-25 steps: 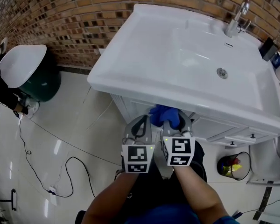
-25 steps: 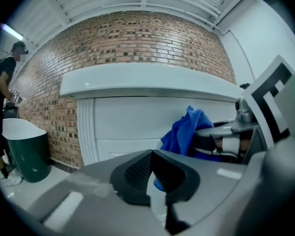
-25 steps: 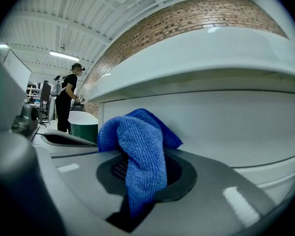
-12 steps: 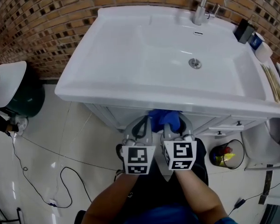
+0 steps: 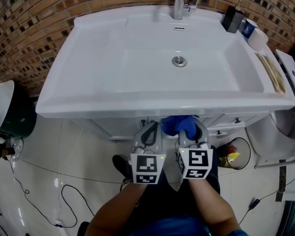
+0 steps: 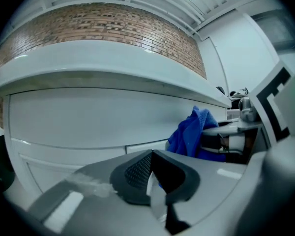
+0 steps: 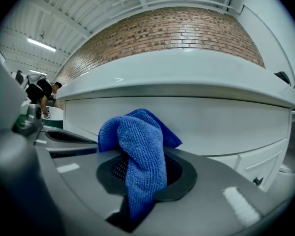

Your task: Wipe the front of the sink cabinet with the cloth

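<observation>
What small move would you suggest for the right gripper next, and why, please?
Probably ease the right gripper forward until the blue cloth presses the cabinet front, then sweep sideways: the cloth is clamped and faces the panel, but contact isn't evident.

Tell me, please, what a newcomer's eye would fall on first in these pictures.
The bright blue cloth stands out first, bunched in the shut right gripper just below the front rim of the big white sink. Behind the sink, the brick wall fills the top of the head view.
</observation>
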A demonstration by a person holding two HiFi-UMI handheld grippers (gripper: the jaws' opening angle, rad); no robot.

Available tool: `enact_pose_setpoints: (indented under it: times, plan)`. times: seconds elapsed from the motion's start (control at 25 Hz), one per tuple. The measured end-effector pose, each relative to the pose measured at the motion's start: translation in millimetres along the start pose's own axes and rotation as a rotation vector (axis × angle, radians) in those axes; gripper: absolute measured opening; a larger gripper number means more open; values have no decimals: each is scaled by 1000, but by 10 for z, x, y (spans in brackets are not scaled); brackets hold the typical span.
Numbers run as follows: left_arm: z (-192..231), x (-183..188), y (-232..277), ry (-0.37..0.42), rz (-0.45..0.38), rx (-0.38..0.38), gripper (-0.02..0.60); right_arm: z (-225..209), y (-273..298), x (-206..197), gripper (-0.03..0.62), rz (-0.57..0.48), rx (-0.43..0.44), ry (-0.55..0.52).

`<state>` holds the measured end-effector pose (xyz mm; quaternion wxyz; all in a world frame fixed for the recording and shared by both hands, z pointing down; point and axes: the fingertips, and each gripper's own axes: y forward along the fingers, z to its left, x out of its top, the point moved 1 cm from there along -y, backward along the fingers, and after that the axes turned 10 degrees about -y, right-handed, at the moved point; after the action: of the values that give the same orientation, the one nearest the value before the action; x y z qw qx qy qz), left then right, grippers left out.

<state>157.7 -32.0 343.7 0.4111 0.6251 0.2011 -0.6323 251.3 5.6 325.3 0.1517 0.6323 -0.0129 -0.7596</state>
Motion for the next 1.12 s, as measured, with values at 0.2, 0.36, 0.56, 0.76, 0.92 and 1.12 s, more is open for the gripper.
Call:
enact_pose_setpoints:
  times: [0.2,0.36,0.56,0.76,0.92,1.12]
  plan:
    - [-367,-31,188,17,14,-62,6,-504,-136,-167,74,23,-84,7]
    - [-652,-77,340,33,28,-110,6,-900,-226,-299,75,37,-149,13]
    - [-896,-192,469,49,62,-149,6,-1302,-320,-474,74,64,-210,26]
    - [-1063,-289,559,61,87,-171,6,-1561,-375,-598,75,77,-236,34]
    - [-1129,-318,585,67,90,-176,6,-1557,-361,-602,75,66,-230,33]
    - [-1049,-310,505,71,83,-150,6,-1505,-424,-559,75,54,-217,70]
